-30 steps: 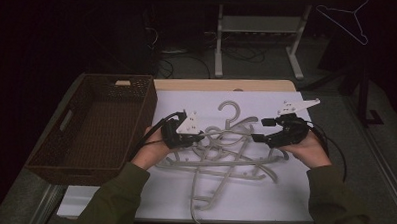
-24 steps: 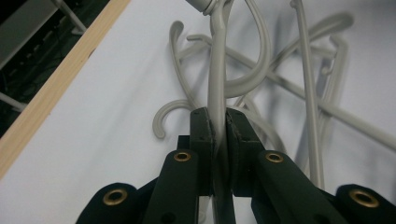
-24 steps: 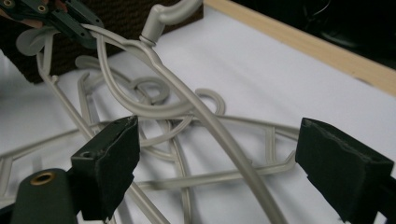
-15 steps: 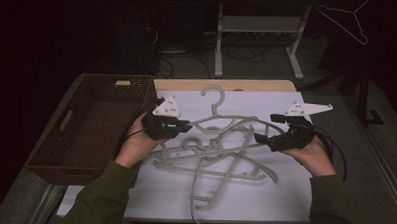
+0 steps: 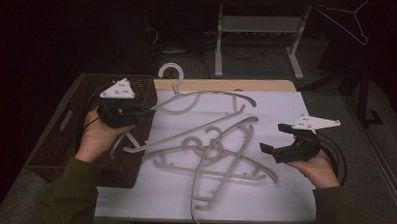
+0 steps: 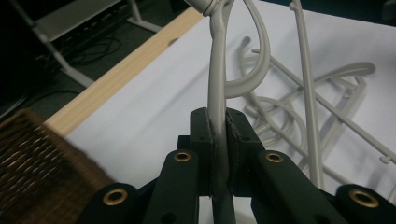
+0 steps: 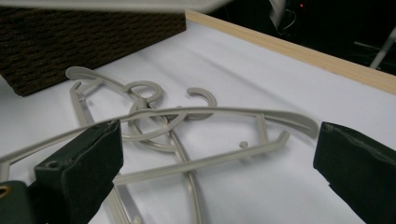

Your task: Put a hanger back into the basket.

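My left gripper (image 5: 146, 110) is shut on one arm of a grey plastic hanger (image 5: 207, 95) and holds it up over the table's left side, beside the basket. The left gripper view shows the jaws (image 6: 218, 122) clamped tight on that hanger's arm (image 6: 217, 70). Over the right of the table my right gripper (image 5: 274, 137) is open and holds nothing. Its jaws (image 7: 217, 149) stand wide apart above a tangled pile of grey hangers (image 7: 187, 112) lying on the white sheet (image 5: 287, 100). The same pile (image 5: 220, 153) lies at the table's middle.
A dark wicker basket (image 5: 129, 169) stands at the table's left edge, under my left hand; it also appears as a brown basket (image 7: 84, 37) far from the right gripper. A wooden table edge (image 5: 267, 85) runs along the back. A wire hanger (image 5: 347, 19) hangs at the far right.
The right gripper has let go of the hanger, opened and drawn back to the right. The left gripper has carried the lifted hanger leftward to the basket.
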Demonstrator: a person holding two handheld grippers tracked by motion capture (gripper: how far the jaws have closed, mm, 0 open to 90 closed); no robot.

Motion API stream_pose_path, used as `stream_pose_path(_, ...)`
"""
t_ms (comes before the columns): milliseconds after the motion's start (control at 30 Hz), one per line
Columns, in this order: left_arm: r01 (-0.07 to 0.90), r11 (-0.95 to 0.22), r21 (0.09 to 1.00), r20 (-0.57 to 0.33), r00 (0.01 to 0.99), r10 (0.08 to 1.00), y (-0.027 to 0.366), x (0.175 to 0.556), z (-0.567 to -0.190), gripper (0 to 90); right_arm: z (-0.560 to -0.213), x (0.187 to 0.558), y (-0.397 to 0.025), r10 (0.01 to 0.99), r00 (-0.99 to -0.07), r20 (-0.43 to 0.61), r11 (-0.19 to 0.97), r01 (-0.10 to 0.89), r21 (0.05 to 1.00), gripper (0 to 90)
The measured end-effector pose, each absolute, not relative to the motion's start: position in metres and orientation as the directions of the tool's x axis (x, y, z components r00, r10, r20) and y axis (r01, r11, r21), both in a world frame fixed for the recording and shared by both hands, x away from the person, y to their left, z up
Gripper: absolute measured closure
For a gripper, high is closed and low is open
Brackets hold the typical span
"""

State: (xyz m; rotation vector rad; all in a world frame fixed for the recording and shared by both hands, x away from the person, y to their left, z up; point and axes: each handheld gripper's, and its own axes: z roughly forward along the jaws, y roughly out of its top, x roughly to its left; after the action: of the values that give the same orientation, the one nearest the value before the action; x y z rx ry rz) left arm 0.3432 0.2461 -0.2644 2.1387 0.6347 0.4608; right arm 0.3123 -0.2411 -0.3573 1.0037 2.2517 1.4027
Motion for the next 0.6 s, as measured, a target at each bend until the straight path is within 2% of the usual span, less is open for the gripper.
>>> stream_pose_path(300,0.318,-0.497,0.807,0.119,0.737,0.666,0.302,0.34,-0.255,83.0,-0.368,0.301,-0.251,0.725,-0.68,0.113,0.248,0.41,0.878,1.1)
stream_pose_path(600,0.401,-0.432,0.808,0.112,0.615,0.78,0.376,0.341,-0.258,83.0,-0.37,0.302,-0.255,0.742,-0.662,0.106,0.25,0.42,0.872,1.1)
